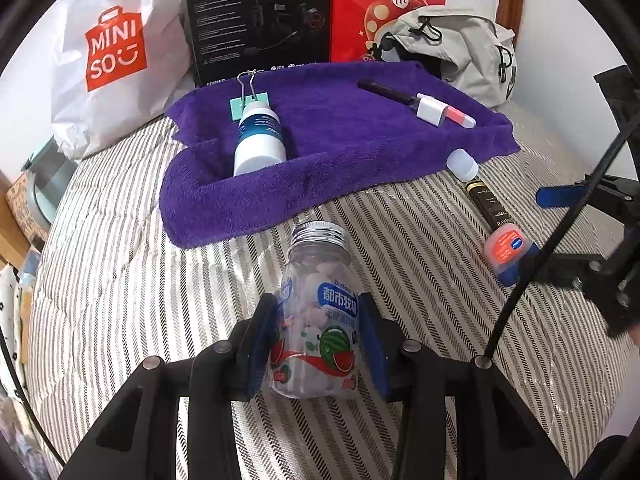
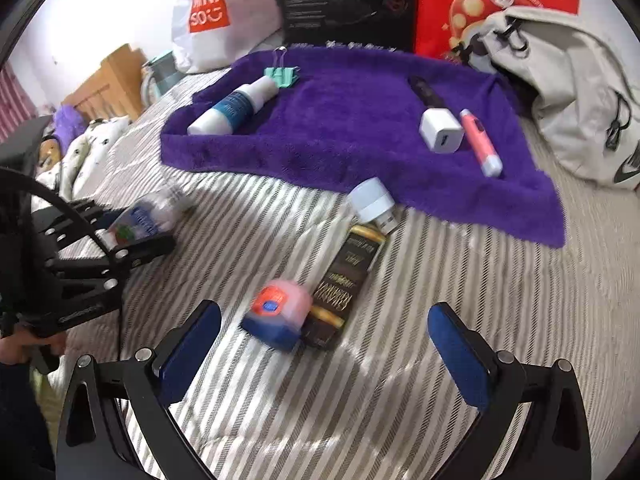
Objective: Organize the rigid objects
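Both tools level — left tool (image 1: 318, 344) clamps candy bottle (image 1: 316, 312), right tool (image 2: 324, 344) spread.

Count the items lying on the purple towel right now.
5, all on the purple towel: white bottle and teal binder clip at its left; black pen, white charger cube and pink marker at its right. Folds may hide more.

bare towel (image 2: 352, 128) middle, striped bedding (image 2: 460, 280) open rightward
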Action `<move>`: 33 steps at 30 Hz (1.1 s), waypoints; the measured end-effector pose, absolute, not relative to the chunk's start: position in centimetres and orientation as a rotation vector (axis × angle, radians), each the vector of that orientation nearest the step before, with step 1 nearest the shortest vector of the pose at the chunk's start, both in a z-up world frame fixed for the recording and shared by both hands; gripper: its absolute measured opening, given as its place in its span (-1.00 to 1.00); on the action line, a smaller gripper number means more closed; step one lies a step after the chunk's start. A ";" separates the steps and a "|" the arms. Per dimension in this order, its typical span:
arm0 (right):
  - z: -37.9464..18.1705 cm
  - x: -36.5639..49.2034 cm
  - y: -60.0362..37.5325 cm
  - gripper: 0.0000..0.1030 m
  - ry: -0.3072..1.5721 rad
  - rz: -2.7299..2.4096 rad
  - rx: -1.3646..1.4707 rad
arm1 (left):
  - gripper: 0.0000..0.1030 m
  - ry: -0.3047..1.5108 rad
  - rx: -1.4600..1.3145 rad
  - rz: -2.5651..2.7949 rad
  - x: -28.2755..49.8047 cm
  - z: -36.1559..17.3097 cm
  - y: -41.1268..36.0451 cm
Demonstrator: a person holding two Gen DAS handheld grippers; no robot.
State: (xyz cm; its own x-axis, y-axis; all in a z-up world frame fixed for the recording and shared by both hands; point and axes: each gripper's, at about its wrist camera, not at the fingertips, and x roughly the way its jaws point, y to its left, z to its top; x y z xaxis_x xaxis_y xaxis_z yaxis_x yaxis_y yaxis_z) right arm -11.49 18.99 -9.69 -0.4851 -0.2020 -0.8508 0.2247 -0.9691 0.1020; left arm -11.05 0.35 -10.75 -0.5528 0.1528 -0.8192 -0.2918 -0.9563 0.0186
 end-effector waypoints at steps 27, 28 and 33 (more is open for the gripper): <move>-11.5 -12.9 20.5 -0.22 0.157 -2.623 1.364 | -0.22 0.214 -1.328 2.556 -10.9 -10.7 0.3; -11.4 -12.8 19.9 -0.33 0.191 -2.604 1.344 | -0.22 0.212 -1.331 2.556 -10.9 -10.7 0.3; -11.2 -12.8 19.5 -0.56 0.207 -2.559 1.357 | -0.23 0.208 -1.339 2.559 -11.0 -10.7 0.4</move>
State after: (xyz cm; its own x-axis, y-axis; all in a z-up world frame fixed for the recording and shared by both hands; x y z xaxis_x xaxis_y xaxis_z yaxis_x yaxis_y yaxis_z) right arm -12.83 19.45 -11.22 -0.5415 -0.1416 -0.8287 0.2729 -0.9619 -0.0139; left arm -11.01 0.37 -10.66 -0.5486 0.1499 -0.8225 -0.2806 -0.9598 0.0122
